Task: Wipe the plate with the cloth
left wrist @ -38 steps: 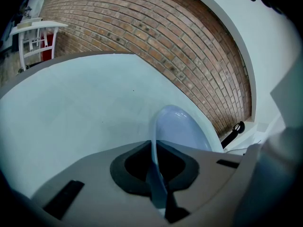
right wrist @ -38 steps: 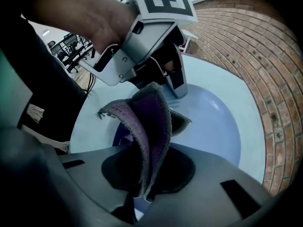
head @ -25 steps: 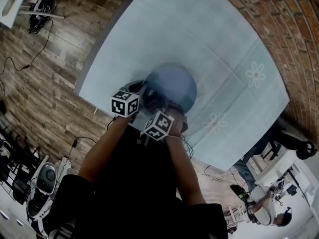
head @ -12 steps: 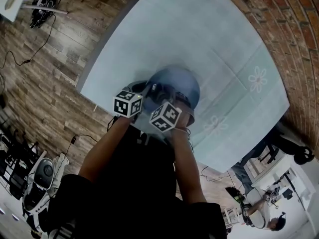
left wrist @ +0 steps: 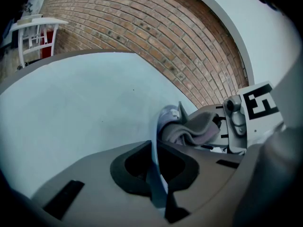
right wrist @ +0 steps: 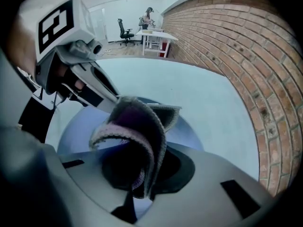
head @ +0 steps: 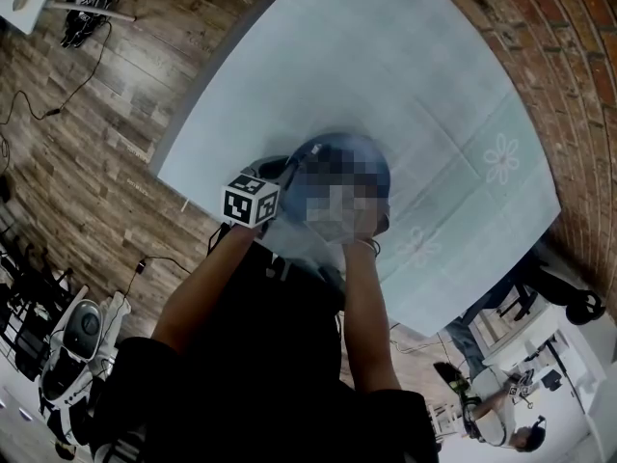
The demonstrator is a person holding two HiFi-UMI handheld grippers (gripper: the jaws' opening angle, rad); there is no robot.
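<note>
The left gripper [left wrist: 157,181] has its fingers [left wrist: 128,167] shut on the rim of the blue plate [right wrist: 80,126], steadying it by the surface's [head: 434,85] near left edge, seemingly so the right gripper [right wrist: 137,193], pinching the folded grey cloth [right wrist: 142,131], can rub its face.

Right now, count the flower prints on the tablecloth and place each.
2. One flower print lies toward the brick wall; the other lies nearer the person, right of the blue plate. The arms may hide more.
</note>
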